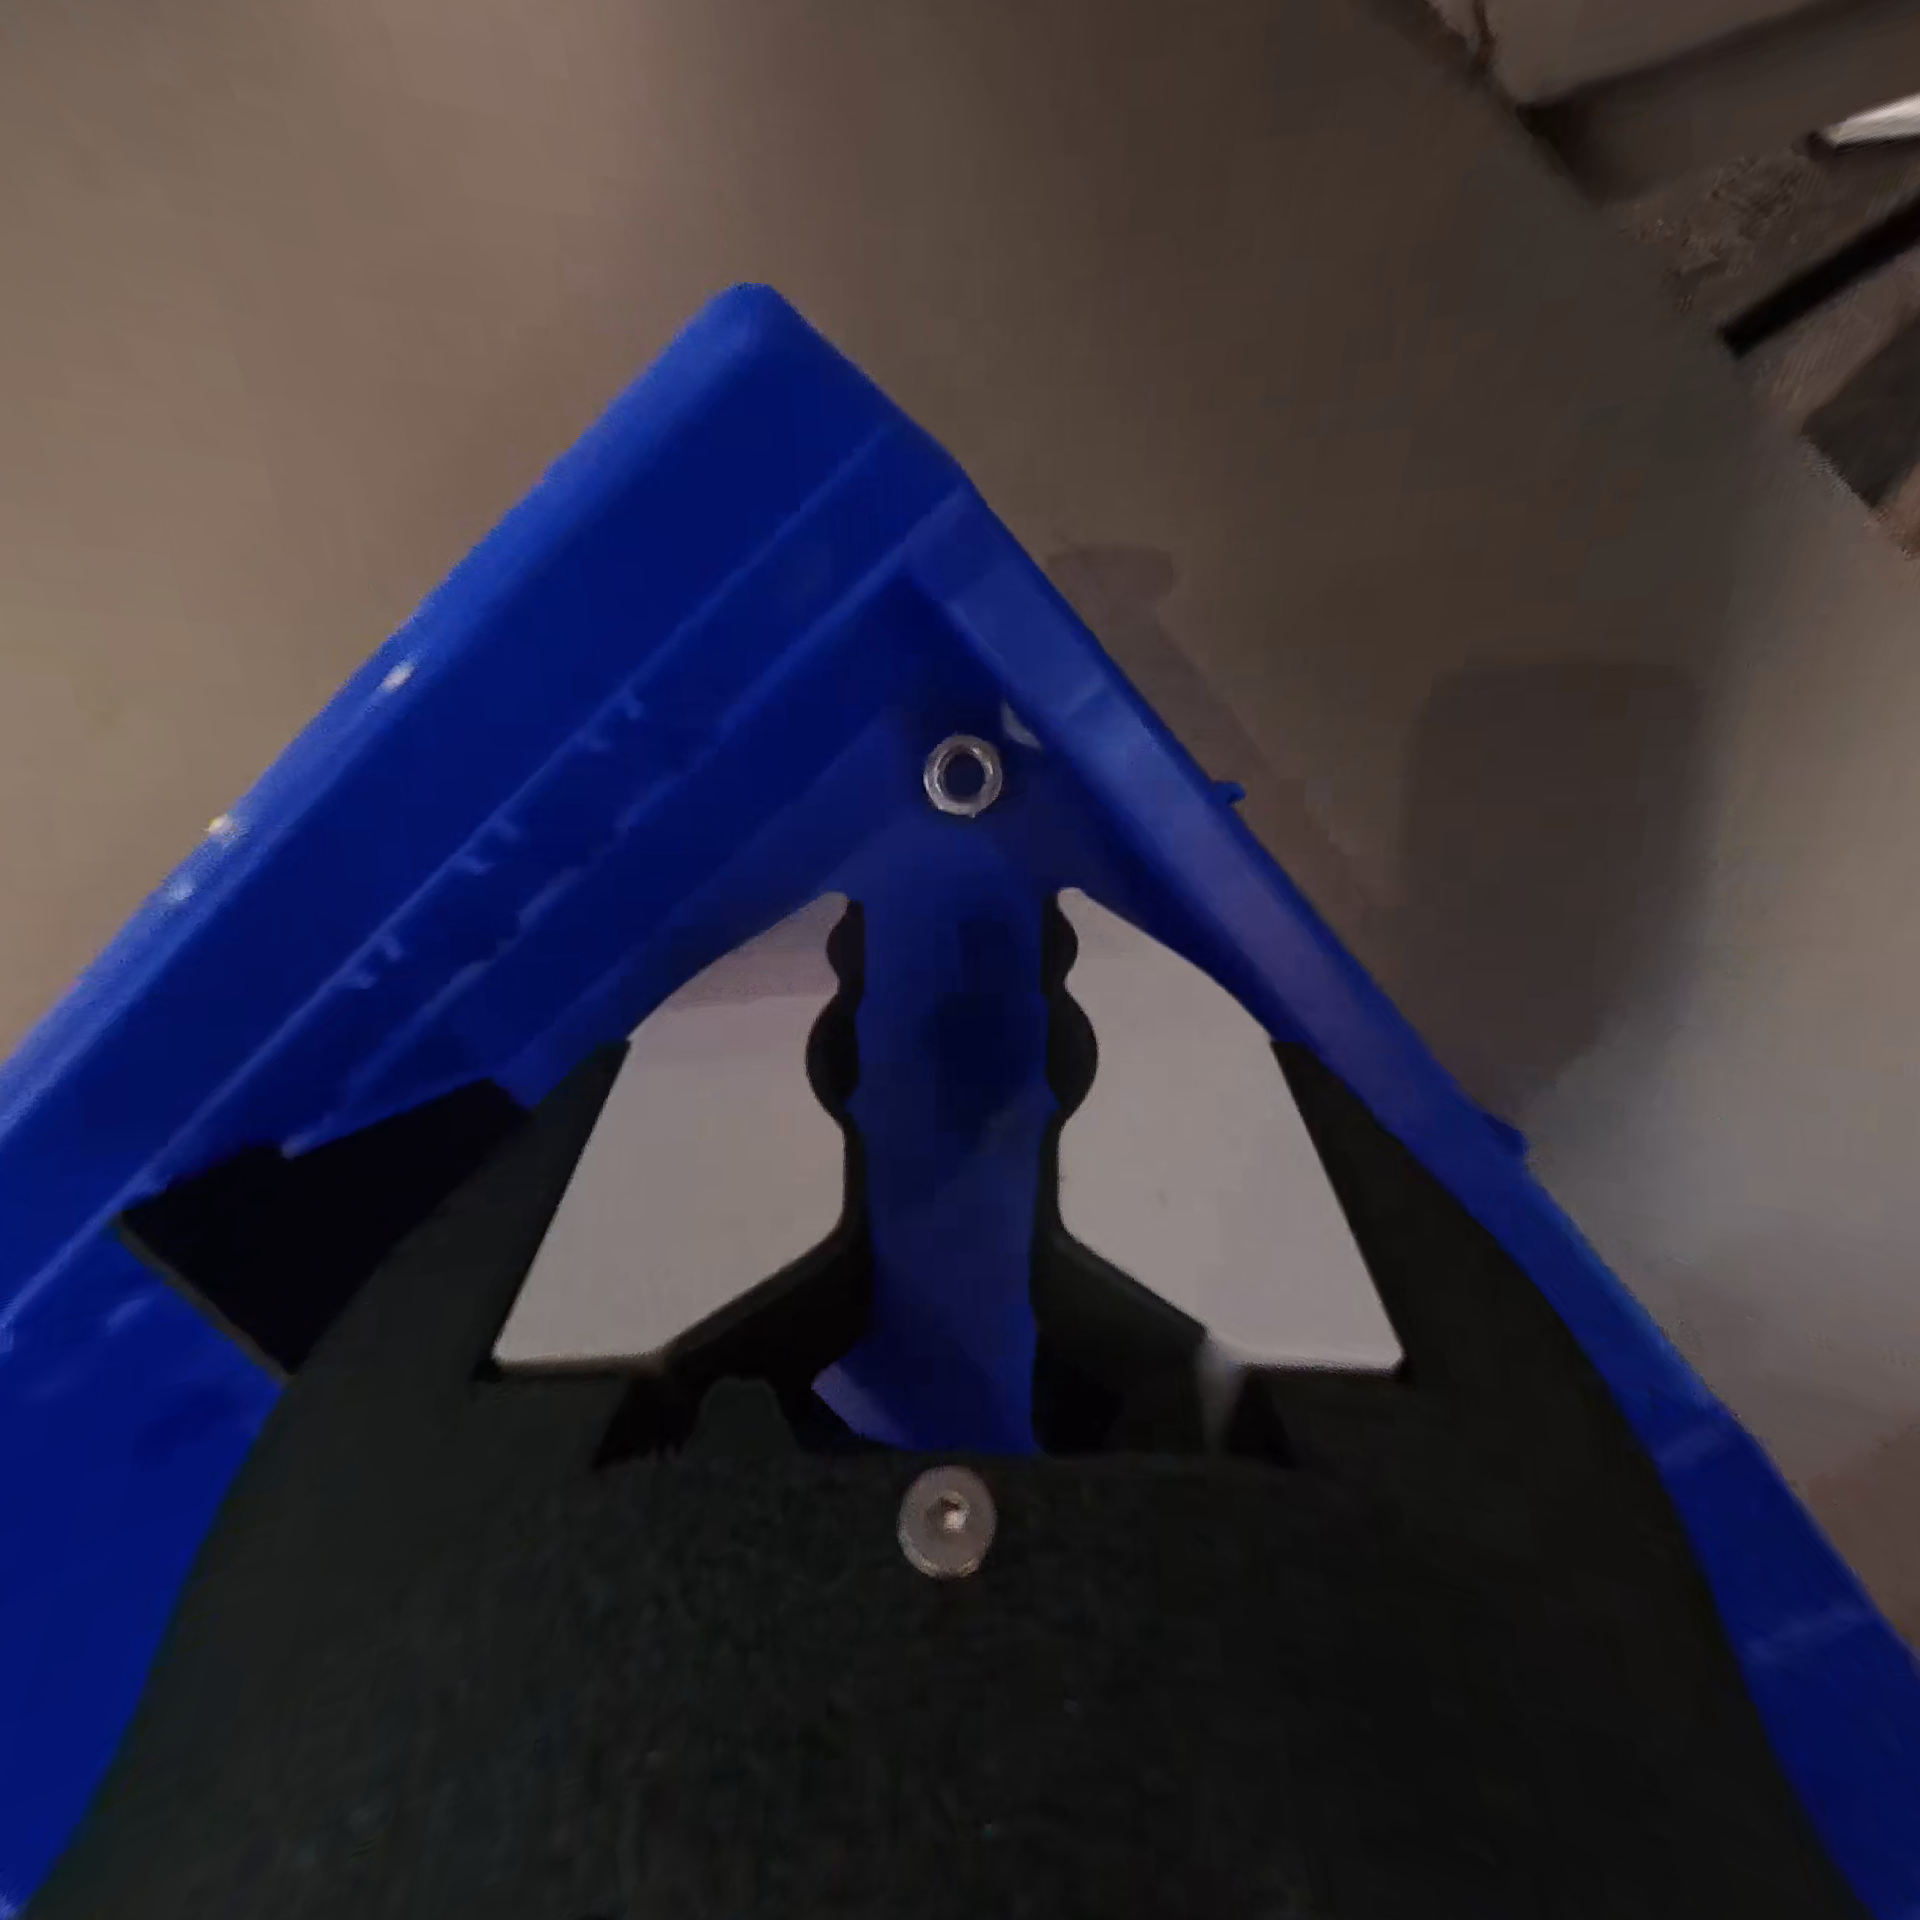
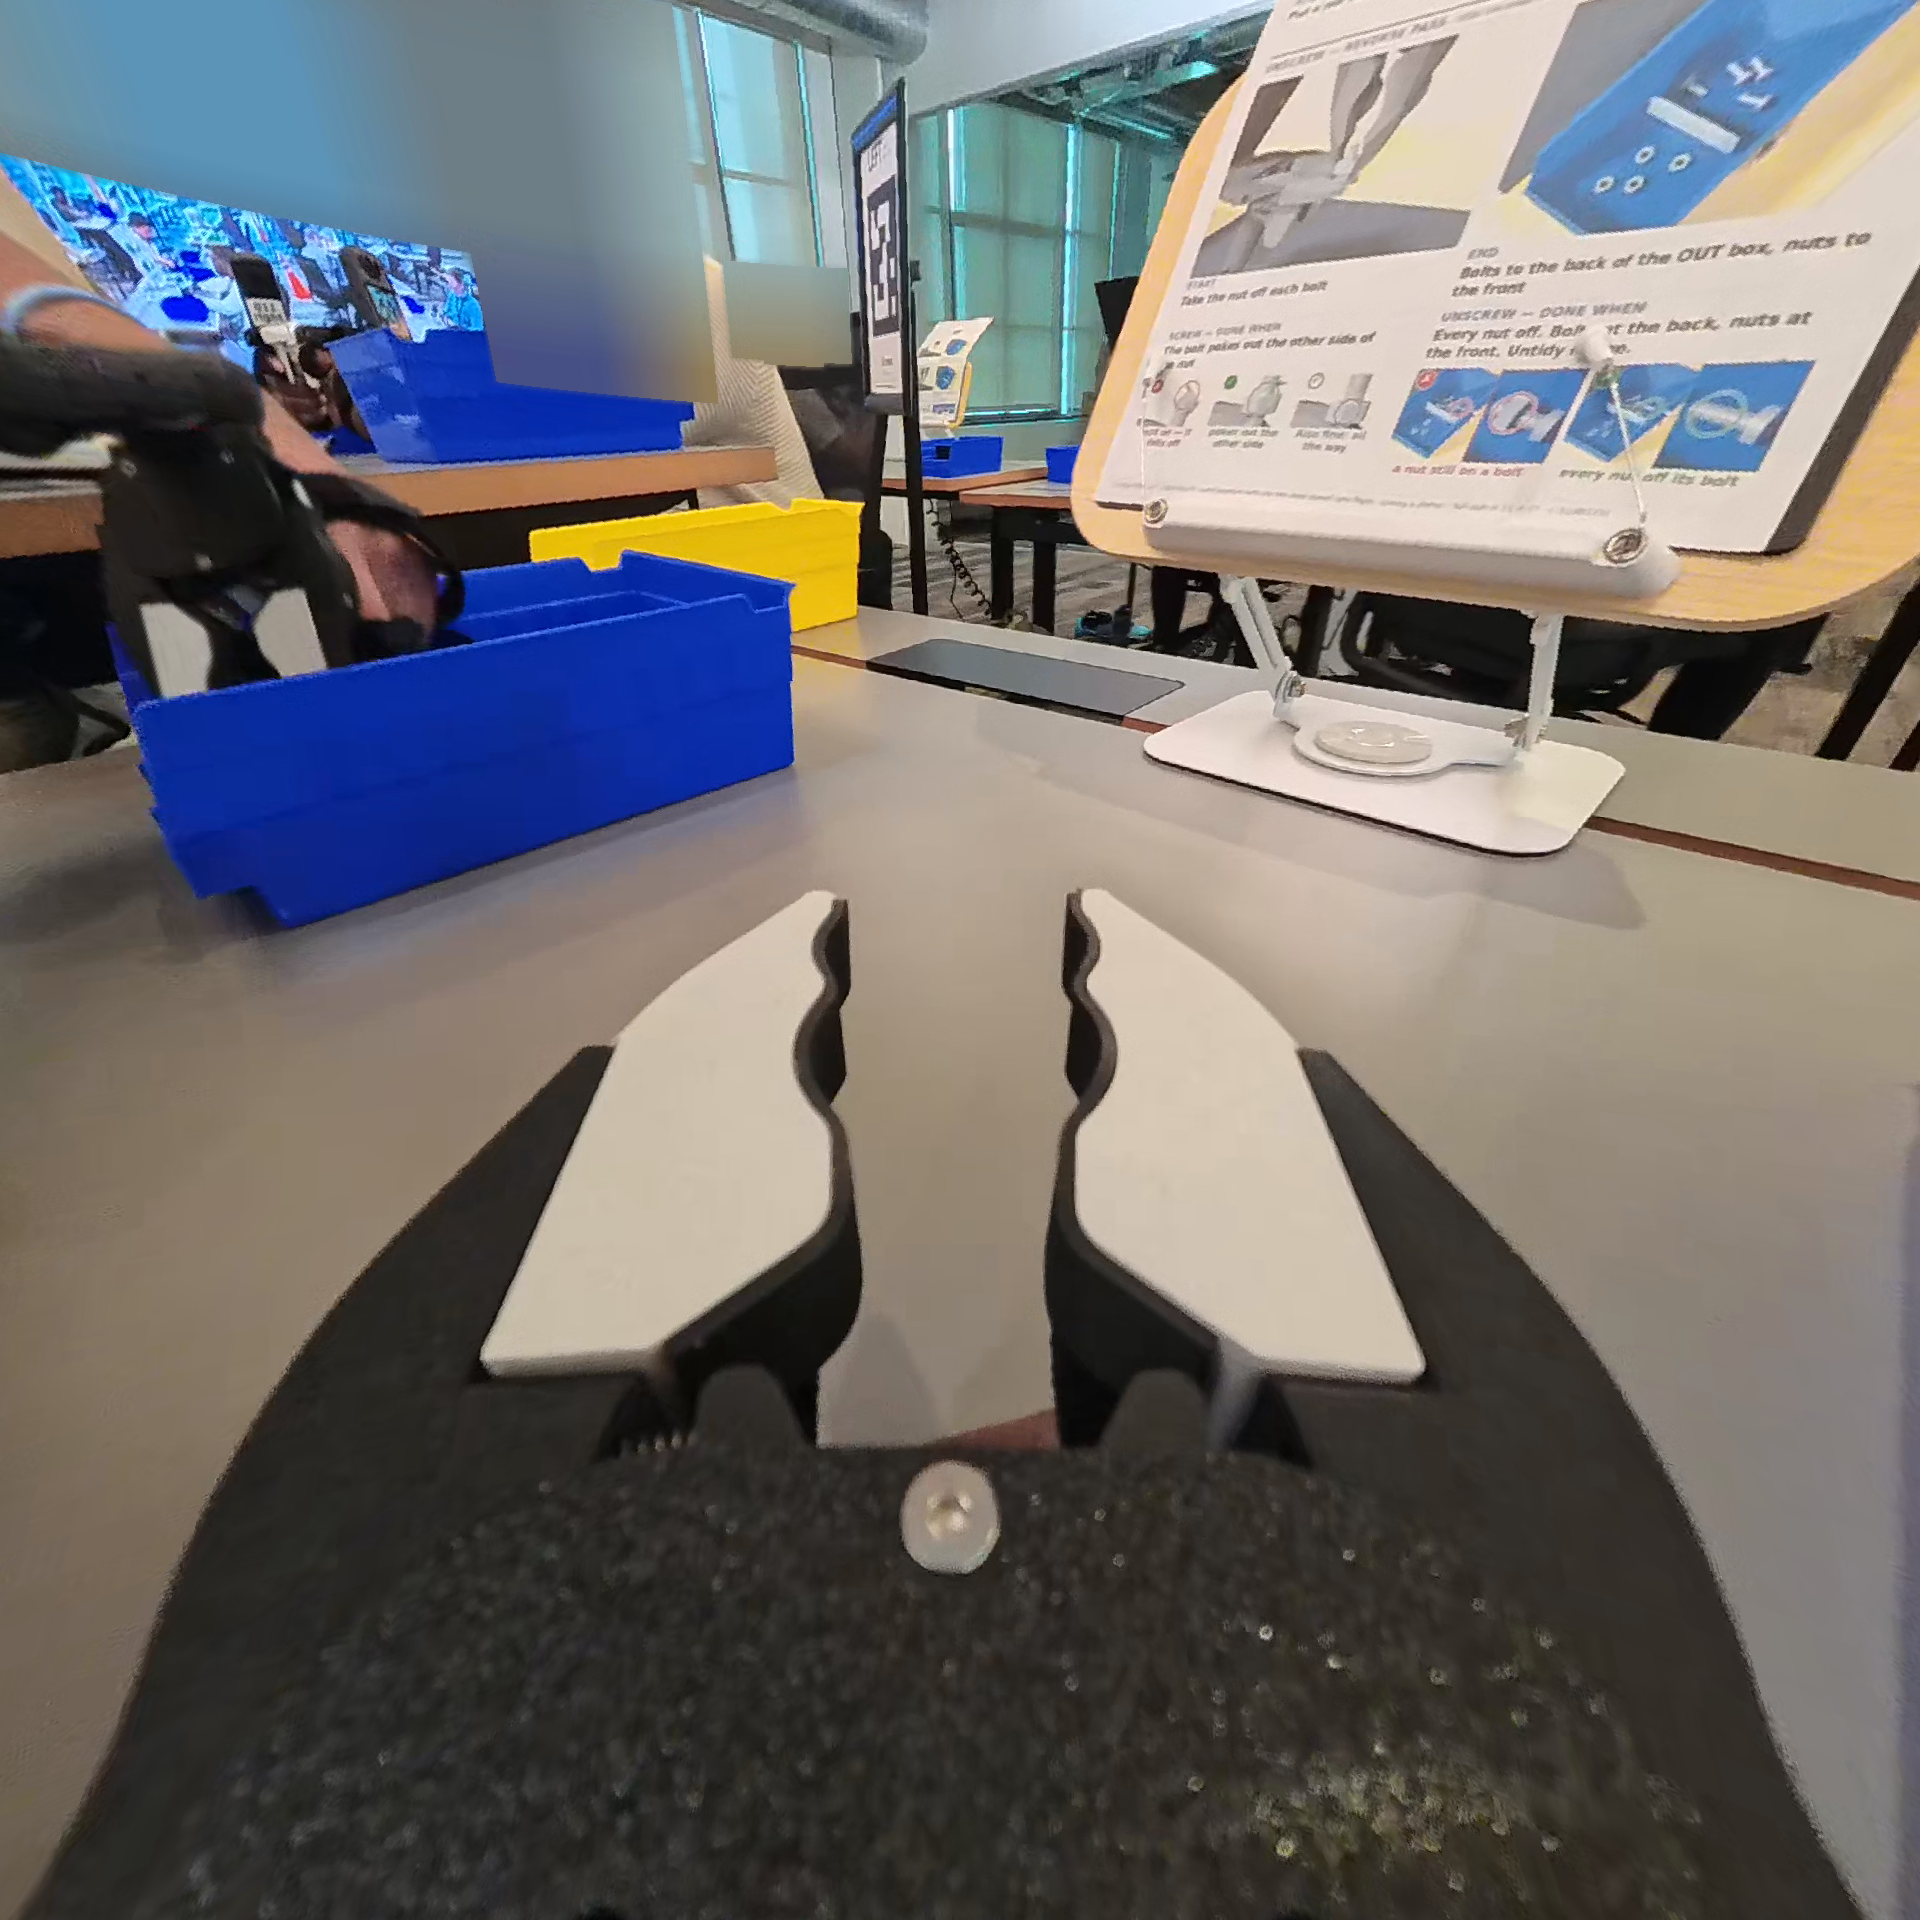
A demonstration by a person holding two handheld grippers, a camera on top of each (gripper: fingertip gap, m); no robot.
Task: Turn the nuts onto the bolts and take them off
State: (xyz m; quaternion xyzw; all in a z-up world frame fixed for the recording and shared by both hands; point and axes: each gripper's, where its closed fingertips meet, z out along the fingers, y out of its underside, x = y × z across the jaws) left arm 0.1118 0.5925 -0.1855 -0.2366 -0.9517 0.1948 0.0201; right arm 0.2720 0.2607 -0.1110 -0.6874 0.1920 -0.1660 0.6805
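Starting on the left, we are seeing the left gripper [image 1: 954, 925] reaching down into a corner of the blue bin [image 1: 644, 665], its jaws parted and gripping nothing. Just past its fingertips a small silver nut [image 1: 962, 776] is lying flat on the bin floor near the corner (its hole is facing up toward us, so its axis is running vertically). Moving right, the right gripper [image 2: 956, 914] is hovering over the grey table [image 2: 1039, 852], jaws likewise spread and empty, pointing between the bin and a white stand [image 2: 1382, 769] that is propping up an instruction sheet [image 2: 1507, 270]. A yellow bin [image 2: 717, 551] is sitting behind the blue one.
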